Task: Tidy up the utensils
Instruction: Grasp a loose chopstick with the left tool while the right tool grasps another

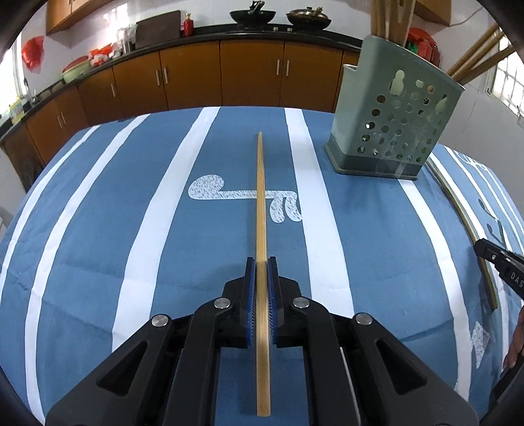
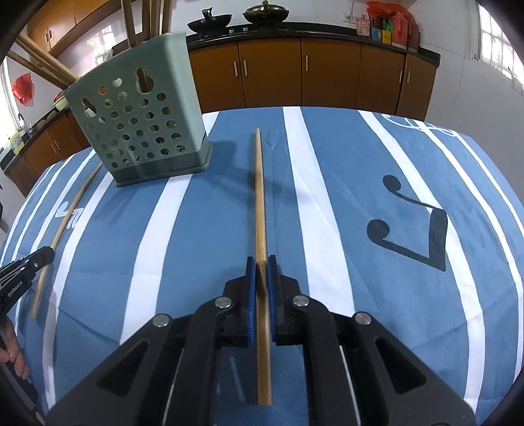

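My left gripper (image 1: 262,262) is shut on a pale bamboo chopstick (image 1: 260,196) that runs straight ahead over the tablecloth. My right gripper (image 2: 261,262) is shut on a second, darker chopstick (image 2: 259,190), also pointing forward. A green perforated utensil holder (image 1: 393,124) stands at the far right in the left wrist view. In the right wrist view the holder (image 2: 140,124) is at the far left, between the two grippers. Each view catches the other gripper at its edge: the right gripper (image 1: 483,247) and the left gripper (image 2: 49,254).
Several chopsticks (image 1: 389,16) stand in the holder. The blue tablecloth (image 1: 98,229) has white stripes and music-note prints. Brown cabinets (image 2: 327,72) and a black counter with two woks (image 1: 252,14) lie beyond the table's far edge. A hand (image 2: 13,354) shows at the lower left.
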The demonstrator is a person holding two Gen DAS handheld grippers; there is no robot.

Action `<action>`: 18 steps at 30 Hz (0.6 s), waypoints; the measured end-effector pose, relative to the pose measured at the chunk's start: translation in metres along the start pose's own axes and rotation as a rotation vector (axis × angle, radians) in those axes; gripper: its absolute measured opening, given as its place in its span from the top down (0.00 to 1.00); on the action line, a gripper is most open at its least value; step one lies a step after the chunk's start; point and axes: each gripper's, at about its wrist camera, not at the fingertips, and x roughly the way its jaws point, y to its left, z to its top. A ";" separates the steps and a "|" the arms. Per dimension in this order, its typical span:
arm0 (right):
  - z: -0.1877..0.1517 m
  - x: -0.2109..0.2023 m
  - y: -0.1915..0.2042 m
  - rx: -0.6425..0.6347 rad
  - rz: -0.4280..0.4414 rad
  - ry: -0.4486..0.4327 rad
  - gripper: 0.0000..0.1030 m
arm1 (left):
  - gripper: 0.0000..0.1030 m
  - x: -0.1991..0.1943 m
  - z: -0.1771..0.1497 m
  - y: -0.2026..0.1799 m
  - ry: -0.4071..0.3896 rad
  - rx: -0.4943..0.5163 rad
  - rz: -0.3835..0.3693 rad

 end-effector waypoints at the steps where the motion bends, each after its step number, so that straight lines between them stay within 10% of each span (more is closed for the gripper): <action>1: -0.001 0.000 0.001 -0.009 -0.003 -0.007 0.92 | 0.92 0.000 0.000 0.001 0.000 -0.002 -0.002; 18: -0.002 0.001 0.006 -0.039 -0.047 -0.014 0.82 | 0.91 0.000 0.000 0.004 0.001 -0.015 -0.018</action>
